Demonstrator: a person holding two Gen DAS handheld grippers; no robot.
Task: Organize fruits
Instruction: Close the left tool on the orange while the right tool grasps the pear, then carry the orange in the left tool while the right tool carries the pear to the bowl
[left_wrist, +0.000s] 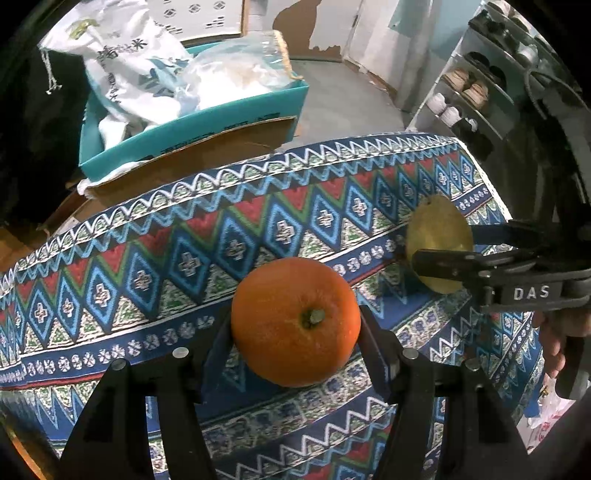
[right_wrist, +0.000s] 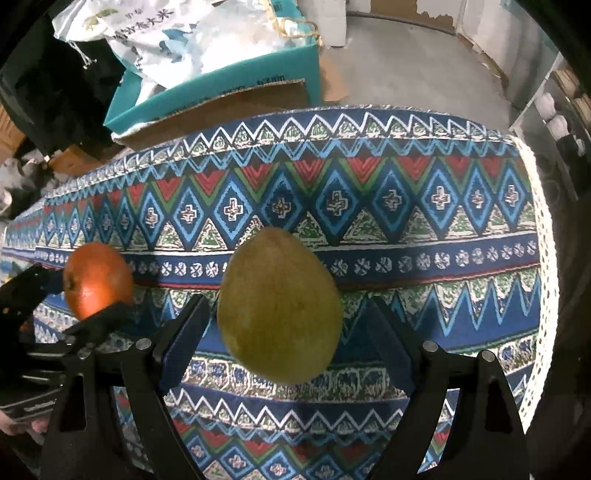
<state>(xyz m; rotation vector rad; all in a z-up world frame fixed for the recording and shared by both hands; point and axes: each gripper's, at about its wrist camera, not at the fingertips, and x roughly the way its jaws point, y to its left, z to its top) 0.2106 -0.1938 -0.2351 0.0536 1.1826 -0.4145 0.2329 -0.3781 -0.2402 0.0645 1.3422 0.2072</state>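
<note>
An orange (left_wrist: 295, 321) sits between the fingers of my left gripper (left_wrist: 295, 332), stem end up, over the patterned cloth; both pads touch its sides. It also shows in the right wrist view (right_wrist: 98, 280) at the left. A yellow-green pear (right_wrist: 279, 304) sits between the fingers of my right gripper (right_wrist: 288, 325); the left pad touches it, and a small gap shows at the right pad. In the left wrist view the pear (left_wrist: 439, 236) is at the right, held between the right gripper's black fingers (left_wrist: 443, 258).
A table with a blue, red and green patterned cloth (left_wrist: 184, 258) lies under both grippers. Behind its far edge stand a teal box (left_wrist: 192, 125) with white bags and a cardboard flap. A shoe rack (left_wrist: 469, 96) stands at the right.
</note>
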